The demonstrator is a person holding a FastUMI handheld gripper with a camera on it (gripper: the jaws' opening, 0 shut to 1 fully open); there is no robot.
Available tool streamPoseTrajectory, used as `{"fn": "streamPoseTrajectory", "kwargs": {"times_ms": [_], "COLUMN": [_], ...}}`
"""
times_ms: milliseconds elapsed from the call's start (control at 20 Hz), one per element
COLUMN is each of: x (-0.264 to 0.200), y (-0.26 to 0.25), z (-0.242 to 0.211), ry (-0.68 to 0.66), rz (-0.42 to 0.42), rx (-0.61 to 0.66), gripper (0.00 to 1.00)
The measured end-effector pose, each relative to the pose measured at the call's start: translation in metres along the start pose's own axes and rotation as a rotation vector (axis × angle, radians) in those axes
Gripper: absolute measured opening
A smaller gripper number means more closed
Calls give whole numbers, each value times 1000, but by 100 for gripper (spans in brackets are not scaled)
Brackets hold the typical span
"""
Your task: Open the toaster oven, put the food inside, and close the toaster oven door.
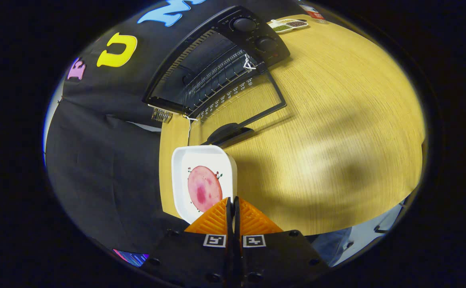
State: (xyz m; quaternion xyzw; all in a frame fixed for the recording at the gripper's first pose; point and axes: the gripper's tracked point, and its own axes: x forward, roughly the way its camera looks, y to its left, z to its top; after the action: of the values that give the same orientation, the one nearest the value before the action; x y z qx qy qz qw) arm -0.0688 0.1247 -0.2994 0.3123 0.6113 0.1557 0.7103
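A white rounded-square dish [185,160] carries a flat pink round slice of food [204,188]. My gripper [232,202] is shut, its orange fingers [253,220] pinched together on the dish's near rim, and the dish hangs over the table's edge. Beyond the dish stands the black toaster oven [217,52] with its glass door [249,100] folded down onto the table. The door's handle [228,134] lies just ahead of the dish. A wire rack [217,76] shows inside the oven's cavity.
The wooden table [337,120] spreads wide to the right of the oven. A small divided tray [289,25] with green and brown contents sits behind the oven near the far edge. White string [249,64] hangs at the door's hinge.
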Motion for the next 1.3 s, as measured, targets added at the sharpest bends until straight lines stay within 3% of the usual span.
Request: {"fn": "streamPoseTrajectory", "kwargs": {"times_ms": [500,1000,1300], "x": [6,28,48], "y": [24,49,55], "z": [-11,47,86], "ry": [-161,-332,-354], "rz": [1,32,45], "rx": [225,428,548], "gripper": [1,2,2]}}
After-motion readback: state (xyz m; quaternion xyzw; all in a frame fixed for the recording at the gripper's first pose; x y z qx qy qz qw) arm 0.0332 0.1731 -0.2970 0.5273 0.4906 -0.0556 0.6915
